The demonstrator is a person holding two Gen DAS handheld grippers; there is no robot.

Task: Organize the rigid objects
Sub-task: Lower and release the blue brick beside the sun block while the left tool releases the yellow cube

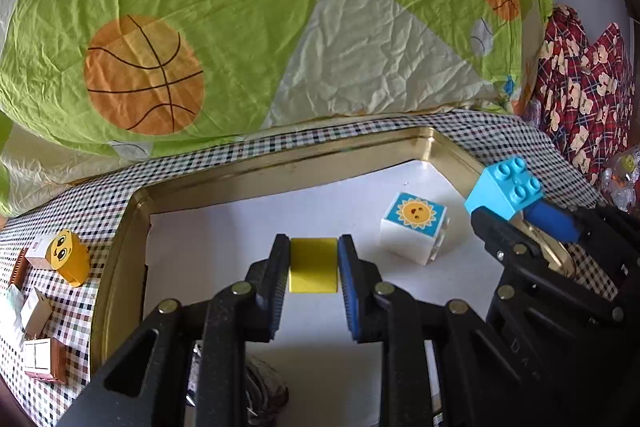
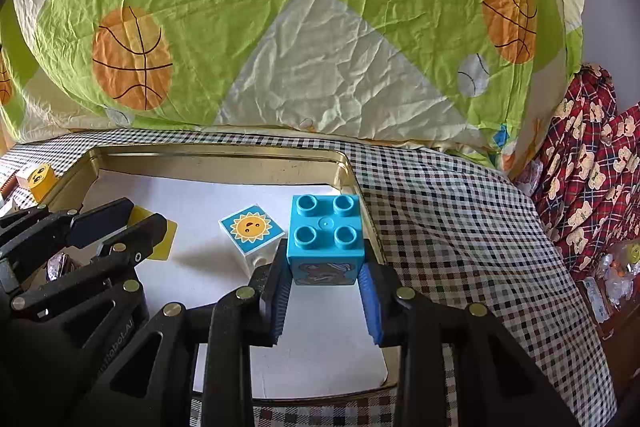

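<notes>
A gold tin tray (image 1: 280, 163) with a white floor lies on the checked cloth. My left gripper (image 1: 314, 259) is shut on a flat yellow block (image 1: 313, 270) low over the tray's white floor. My right gripper (image 2: 325, 267) is shut on a cyan studded brick (image 2: 325, 227), held above the tray's right rim (image 2: 352, 167); it also shows in the left wrist view (image 1: 505, 189). A white brick with a sun picture (image 1: 416, 227) lies tilted inside the tray between the two grippers, and shows in the right wrist view (image 2: 252, 229).
A yellow face block (image 1: 68, 257) and small cardboard boxes (image 1: 38, 355) lie on the checked cloth (image 2: 460, 227) left of the tray. A green basketball-print quilt (image 1: 240, 7) rises behind. Red patterned fabric (image 2: 592, 167) and wrapped items (image 2: 616, 267) are at right.
</notes>
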